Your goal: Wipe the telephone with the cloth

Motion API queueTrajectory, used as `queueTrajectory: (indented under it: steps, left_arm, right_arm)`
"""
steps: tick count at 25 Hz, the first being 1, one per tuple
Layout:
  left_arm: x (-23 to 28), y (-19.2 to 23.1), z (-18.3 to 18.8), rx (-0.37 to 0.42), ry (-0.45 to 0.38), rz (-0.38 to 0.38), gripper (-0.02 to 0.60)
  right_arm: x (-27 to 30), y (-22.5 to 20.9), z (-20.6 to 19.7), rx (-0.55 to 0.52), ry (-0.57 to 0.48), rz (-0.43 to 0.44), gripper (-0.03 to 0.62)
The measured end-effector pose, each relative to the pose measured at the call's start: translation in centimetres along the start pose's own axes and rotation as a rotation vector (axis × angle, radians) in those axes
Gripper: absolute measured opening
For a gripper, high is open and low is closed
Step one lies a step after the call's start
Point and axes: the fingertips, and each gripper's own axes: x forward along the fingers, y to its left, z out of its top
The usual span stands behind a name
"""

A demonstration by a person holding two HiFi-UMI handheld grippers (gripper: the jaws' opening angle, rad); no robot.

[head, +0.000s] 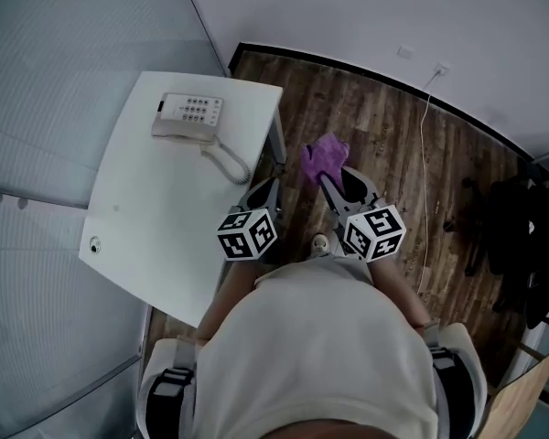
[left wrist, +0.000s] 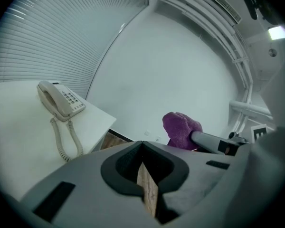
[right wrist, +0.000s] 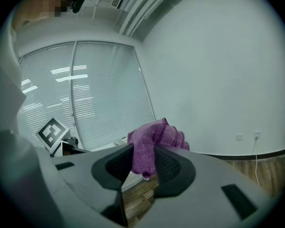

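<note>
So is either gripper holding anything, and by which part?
The right gripper pinches the purple cloth by a bunched fold, the rest puffing out beyond the jaws. The left gripper is shut on nothing.

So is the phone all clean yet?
Not yet. Done: the right tool is shut on the purple cloth. In hand: it holds the cloth in the air beside the white table, apart from the telephone. Left: the wiping itself, which looks not yet begun. The left tool is shut and empty.
</note>
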Motion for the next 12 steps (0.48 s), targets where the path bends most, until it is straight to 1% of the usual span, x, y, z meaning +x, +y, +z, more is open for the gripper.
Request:
queueTrajectory:
  steps: [4,12]
  left_arm:
    - [2.2,0.6,1.6,-0.018,-0.031,0.048,0.021]
    - [5.0,1.5,3.4,-0.063,-0.097,0.154,0.021]
  right_arm:
    - [2.0,-2.3,1.3,-0.012,0.004,0.038,0.130]
    - [5.3,-5.6,2.9,-0.041,0.027,0.143,0.130]
